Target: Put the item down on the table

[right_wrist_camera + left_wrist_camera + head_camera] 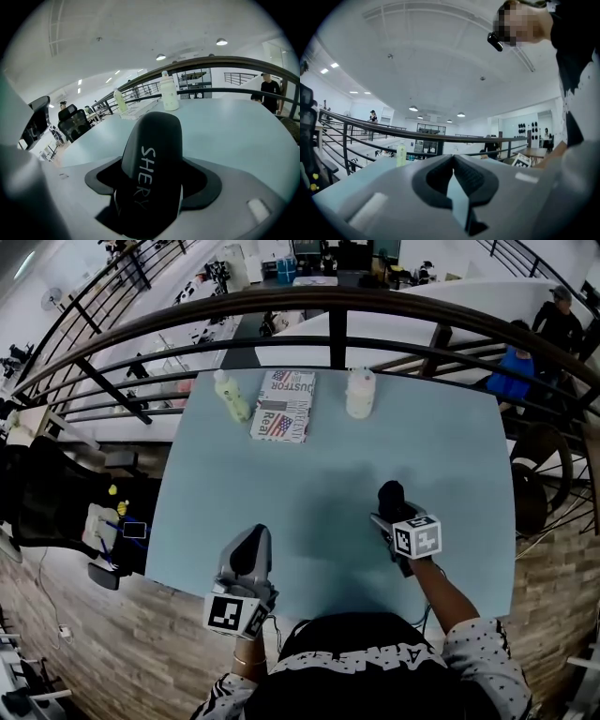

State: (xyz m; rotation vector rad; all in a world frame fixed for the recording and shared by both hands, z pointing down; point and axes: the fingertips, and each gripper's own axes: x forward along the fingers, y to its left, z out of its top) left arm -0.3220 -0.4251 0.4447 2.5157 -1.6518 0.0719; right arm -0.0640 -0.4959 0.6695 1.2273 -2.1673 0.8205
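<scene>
The black tube (152, 154) has white letters on its side. It sits right between the two jaws of the right hand-held gripper (152, 190). The jaws are closed on its lower part, one on each side, so it cannot slip out. Its round end sticks out past the jaws, toward the top of the frame in the right gripper view. In the head view the tube is at the lower middle, a bit to the right, over a bare part of the pale blue tabletop (319, 465). I cannot tell if it touches the tabletop yet. I think it is held low and over the bare part so it can be set down without bumping anything.

The left hand-held gripper (453, 161) is at the lower left of the head view. Its jaw tips are pressed together and it holds nothing. I think it waits out of the way.

Far off, at the top edge of the tabletop, stand a green bottle (230, 395), a printed packet (284, 405) and a white bottle (360, 393). Behind them runs a dark railing (337, 329).
</scene>
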